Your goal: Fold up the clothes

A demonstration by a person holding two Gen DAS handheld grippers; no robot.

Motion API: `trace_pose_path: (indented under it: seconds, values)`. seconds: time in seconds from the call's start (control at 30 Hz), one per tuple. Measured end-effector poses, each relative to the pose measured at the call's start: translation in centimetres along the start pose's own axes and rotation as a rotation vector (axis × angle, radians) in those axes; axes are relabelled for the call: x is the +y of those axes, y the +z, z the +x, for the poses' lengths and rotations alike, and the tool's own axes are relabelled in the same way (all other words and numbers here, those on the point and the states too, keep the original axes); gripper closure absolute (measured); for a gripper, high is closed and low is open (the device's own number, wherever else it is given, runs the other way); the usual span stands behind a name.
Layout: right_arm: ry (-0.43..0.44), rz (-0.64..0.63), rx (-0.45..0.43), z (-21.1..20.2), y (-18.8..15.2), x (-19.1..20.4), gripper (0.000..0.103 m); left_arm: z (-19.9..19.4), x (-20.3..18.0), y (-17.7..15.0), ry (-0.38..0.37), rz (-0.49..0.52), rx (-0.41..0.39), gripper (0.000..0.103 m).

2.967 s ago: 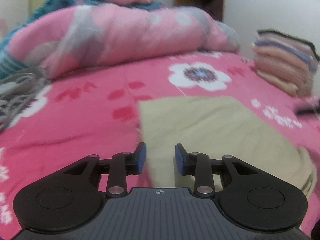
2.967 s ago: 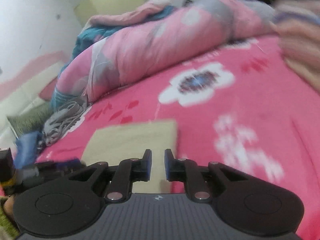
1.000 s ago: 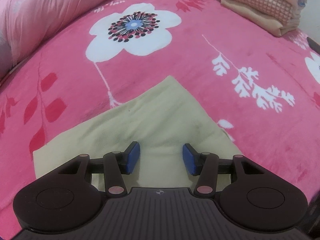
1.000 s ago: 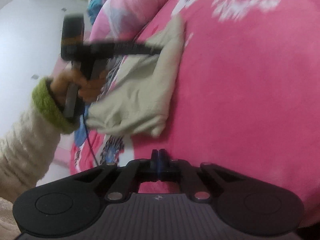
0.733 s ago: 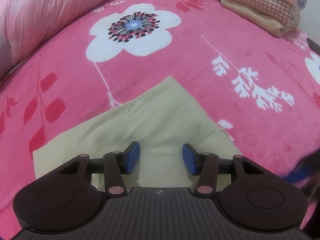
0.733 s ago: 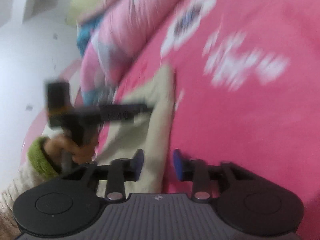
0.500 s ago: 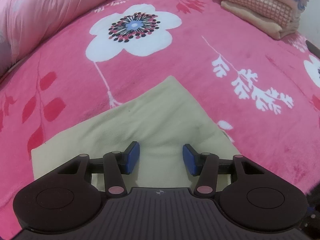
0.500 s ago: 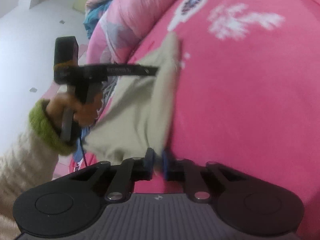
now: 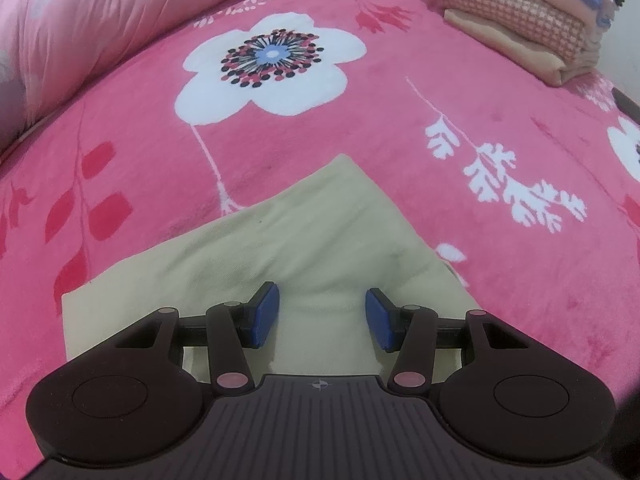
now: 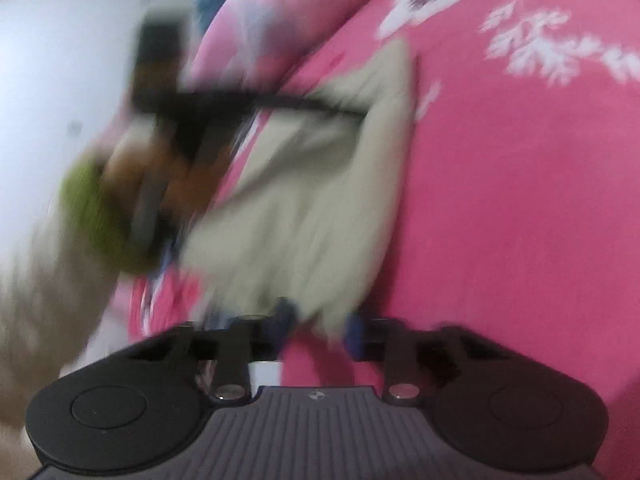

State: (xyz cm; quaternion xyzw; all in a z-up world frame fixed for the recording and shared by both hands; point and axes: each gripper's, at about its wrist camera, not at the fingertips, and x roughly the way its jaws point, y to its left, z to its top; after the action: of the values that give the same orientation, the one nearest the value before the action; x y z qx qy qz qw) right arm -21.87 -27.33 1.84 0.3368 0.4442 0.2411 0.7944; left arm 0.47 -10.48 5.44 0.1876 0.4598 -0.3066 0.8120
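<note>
Left claw [image 9: 322,304] is released, blue pads wide apart, tips down on the beige cloth [image 9: 312,232]. The cloth lies flat on the pink flowery blanket [image 9: 400,120], spreading ahead of that claw and to both sides. A stack of folded clothes [image 9: 520,20] sits far ahead to its right. The right claw [image 10: 319,318] view is pretty smeared, but its pads stand apart with the cloth's near corner between them, not pinched as far as I can see.

Motion-blurred right hand-held gripper [image 10: 318,326] and beige cloth [image 10: 312,200] corner.
</note>
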Motion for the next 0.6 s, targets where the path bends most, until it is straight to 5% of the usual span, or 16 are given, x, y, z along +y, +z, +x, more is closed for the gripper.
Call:
trace_pose_path:
  seconds: [0.13, 0.27, 0.43, 0.6]
  values:
    - [-0.083, -0.001, 0.042, -2.6, -4.9, 0.4, 0.103, -0.9, -0.1, -0.2, -0.002, 0.014, -0.027, 0.054]
    - [-0.148, -0.127, -0.126, -5.8, -3.2, 3.7, 0.102, -6.5, 1.4, -1.0, -0.028, -0.068, -0.131, 0.054]
    - [-0.193, -0.44, -0.229, -3.9, -2.2, 10.0, 0.1, -16.4, 4.3, -8.0, 0.007, -0.192, -0.38, 0.042]
    - [-0.244, -0.724, -0.264, 0.4, -2.0, 15.3, 0.1, -17.6, 6.7, -16.8, 0.003, -0.396, -0.418, 0.042]
